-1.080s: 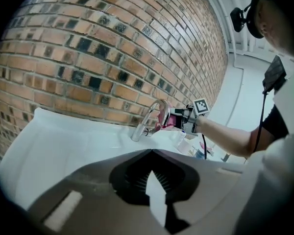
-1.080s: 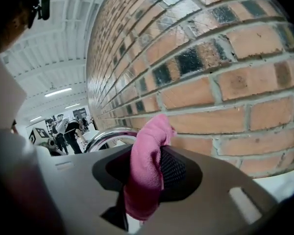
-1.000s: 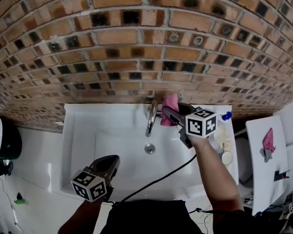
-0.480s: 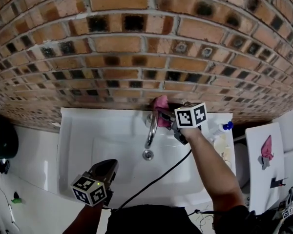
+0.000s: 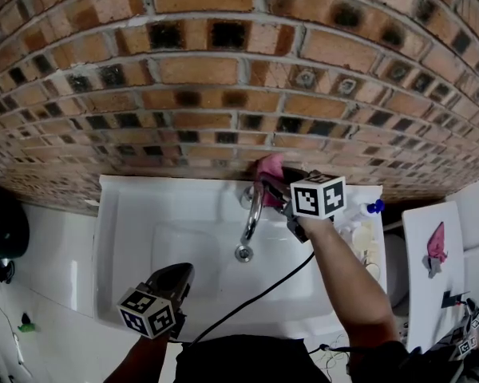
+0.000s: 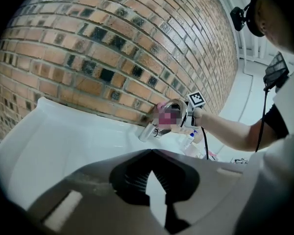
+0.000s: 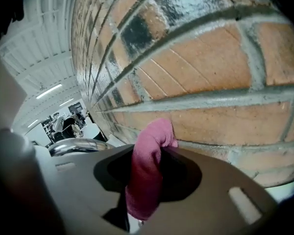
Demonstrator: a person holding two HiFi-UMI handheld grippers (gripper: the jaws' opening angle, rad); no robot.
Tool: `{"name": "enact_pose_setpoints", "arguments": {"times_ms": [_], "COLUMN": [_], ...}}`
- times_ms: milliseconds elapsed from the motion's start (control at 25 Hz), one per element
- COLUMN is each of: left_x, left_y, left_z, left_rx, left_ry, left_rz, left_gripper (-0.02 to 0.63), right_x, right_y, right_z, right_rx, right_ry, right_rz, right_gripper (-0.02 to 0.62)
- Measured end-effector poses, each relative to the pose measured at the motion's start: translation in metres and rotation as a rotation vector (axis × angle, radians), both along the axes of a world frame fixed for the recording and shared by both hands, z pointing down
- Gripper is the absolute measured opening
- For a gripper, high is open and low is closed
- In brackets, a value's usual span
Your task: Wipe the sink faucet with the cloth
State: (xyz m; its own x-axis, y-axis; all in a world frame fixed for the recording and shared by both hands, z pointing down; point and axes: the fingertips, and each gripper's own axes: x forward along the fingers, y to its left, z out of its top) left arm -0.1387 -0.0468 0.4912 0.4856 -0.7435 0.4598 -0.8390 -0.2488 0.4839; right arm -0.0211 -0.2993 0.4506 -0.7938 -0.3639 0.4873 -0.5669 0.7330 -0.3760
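A chrome curved faucet (image 5: 251,212) rises from the back of the white sink (image 5: 136,214). My right gripper (image 5: 273,187) is shut on a pink cloth (image 5: 269,168), which it holds at the faucet's base against the brick wall. In the right gripper view the cloth (image 7: 146,177) hangs between the jaws, with the chrome spout (image 7: 76,146) at the left. My left gripper (image 5: 182,271) hovers shut and empty over the sink's front edge. From the left gripper view, that gripper (image 6: 149,153) points at the faucet (image 6: 175,112) and the right arm beyond it.
A brick wall (image 5: 223,78) stands right behind the sink. A bottle with a blue cap (image 5: 366,210) and small items sit on the sink's right ledge. A black cable (image 5: 259,292) crosses the basin. At the right is a white surface with a pink item (image 5: 436,246).
My right gripper has carried the cloth from the faucet's right side back toward its base by the wall. The left gripper has stayed about where it was.
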Motion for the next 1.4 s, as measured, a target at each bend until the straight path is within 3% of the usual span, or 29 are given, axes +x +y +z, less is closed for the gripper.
{"name": "enact_pose_setpoints", "arguments": {"times_ms": [240,680,1400], "left_x": [-0.003,-0.02,-0.026], "left_y": [0.011,0.036,0.061], "left_z": [-0.002,-0.013,-0.027], "left_rx": [0.014,0.049,0.103], "left_ry": [0.007,0.006,-0.009], "left_rz": [0.007,-0.013,0.046], "left_gripper": [0.006,0.006,0.006], "right_x": [-0.01,-0.048,-0.041], "right_y": [0.005,0.035,0.108], "right_z": [-0.039,-0.078,-0.105], "right_rx": [0.03,0.208,0.331], "right_ry": [-0.125,-0.016,-0.05], "right_rz": [0.023,-0.09,-0.09], "right_gripper": [0.121,0.123,0.123]}}
